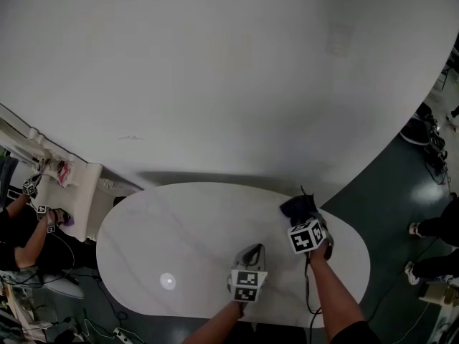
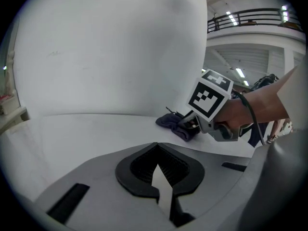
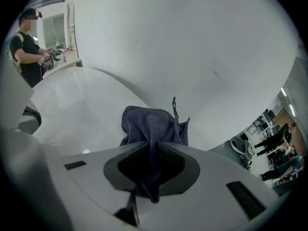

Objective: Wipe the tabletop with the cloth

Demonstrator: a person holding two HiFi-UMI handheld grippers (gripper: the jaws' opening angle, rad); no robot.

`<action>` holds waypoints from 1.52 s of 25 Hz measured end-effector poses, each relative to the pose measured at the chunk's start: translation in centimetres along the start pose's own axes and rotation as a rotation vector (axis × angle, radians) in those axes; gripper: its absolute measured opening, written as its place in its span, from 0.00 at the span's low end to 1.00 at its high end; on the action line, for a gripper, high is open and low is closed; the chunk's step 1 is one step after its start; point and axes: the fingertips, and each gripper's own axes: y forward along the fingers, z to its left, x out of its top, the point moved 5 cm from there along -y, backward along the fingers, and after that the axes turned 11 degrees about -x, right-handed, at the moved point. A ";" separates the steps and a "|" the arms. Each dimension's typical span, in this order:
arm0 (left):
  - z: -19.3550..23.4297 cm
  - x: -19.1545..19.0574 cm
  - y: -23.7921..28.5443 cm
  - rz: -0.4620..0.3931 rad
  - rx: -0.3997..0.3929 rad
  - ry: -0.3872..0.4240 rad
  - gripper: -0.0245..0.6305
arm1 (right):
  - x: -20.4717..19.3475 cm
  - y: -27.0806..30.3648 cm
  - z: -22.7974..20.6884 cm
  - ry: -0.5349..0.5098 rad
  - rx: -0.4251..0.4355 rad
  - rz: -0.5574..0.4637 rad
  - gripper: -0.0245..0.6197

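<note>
The right gripper is clamped on the dark cloth, which sits bunched on the table toward its far right end. The left gripper is by the near edge, jaws together on nothing. No wiped streaks show, so wiping looks barely begun, though the glossy top may hide them. Most of the surface seems left. There is no readable writing, only square markers on the cubes.
</note>
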 end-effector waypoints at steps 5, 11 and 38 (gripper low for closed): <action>2.6 0.2 -1.4 -0.009 0.025 -0.011 0.04 | 1.3 0.1 1.6 -0.011 -0.018 -0.003 0.11; 5.2 -0.2 -2.8 -0.001 0.006 -0.013 0.04 | 2.4 0.5 2.2 0.042 -0.015 0.020 0.11; 8.1 -1.6 -5.5 0.011 -0.006 -0.039 0.04 | 6.5 1.1 5.9 -0.051 -0.034 0.002 0.10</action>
